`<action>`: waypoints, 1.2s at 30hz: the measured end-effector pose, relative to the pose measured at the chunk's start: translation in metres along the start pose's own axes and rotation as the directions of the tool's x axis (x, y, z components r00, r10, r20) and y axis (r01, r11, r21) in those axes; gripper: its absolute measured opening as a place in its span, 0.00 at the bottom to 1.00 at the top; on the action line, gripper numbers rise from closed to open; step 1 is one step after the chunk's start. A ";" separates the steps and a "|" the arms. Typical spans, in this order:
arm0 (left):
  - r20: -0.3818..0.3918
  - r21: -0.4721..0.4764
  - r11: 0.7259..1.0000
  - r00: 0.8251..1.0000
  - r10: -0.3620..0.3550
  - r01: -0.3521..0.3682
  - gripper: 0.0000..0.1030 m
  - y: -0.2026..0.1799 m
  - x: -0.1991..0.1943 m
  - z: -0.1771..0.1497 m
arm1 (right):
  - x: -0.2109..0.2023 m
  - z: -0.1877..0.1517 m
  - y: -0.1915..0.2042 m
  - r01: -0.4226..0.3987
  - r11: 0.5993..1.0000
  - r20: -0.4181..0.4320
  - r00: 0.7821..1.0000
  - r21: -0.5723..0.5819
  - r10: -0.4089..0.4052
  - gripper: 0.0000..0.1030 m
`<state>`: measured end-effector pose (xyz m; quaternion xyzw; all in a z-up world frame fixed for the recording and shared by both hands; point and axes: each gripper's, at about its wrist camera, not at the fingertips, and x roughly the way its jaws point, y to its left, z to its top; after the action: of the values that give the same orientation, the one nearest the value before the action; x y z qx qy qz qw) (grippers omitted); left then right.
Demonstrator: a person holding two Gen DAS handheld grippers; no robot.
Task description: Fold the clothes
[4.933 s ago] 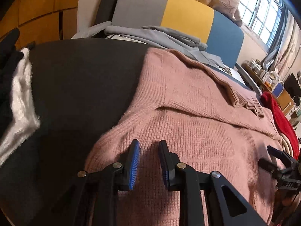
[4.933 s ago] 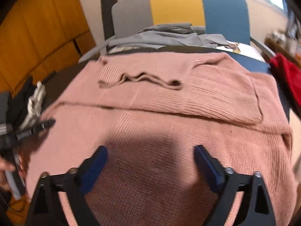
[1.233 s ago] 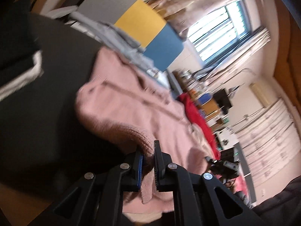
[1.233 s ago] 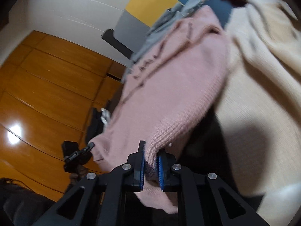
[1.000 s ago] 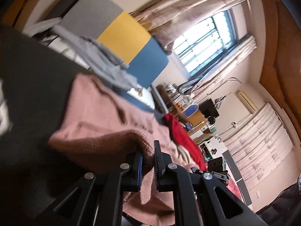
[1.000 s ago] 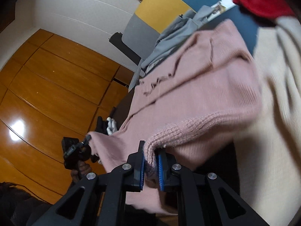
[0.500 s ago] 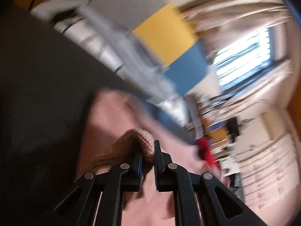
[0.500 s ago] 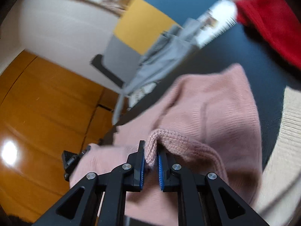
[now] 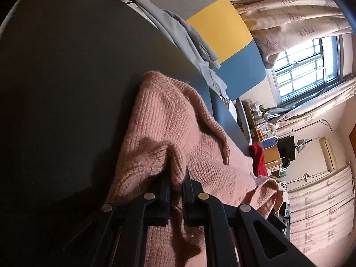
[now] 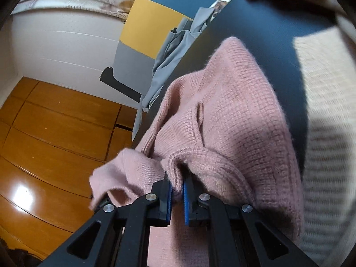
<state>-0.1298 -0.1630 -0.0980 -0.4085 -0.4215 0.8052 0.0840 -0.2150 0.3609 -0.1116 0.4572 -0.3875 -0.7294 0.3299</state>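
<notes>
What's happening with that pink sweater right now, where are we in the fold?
Mid-fold. A person holds a gripper in each hand, and both are clamped on the knit edge of the pink sweater: the left gripper and the right gripper each pinch a bunched bit of hem. The sweater is doubled over on the dark table, its far part lying flat. Grey clothing and a red garment lie beyond it.

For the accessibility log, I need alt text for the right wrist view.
The right gripper is shut on a bunched fold of a pink knit sweater, which drapes over a dark surface. Behind lie grey clothes and a grey, yellow and blue headboard.
</notes>
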 end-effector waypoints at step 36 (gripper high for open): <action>0.053 -0.231 0.948 0.976 -0.212 0.218 0.19 0.004 -0.038 0.046 | -0.012 0.058 0.045 -0.074 0.997 0.111 0.991 0.016 0.072 0.92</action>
<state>-0.1372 -0.2119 -0.0647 -0.3562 -0.5572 0.7410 0.1163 -0.2587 0.3651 -0.0512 0.4049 -0.4289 -0.7370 0.3299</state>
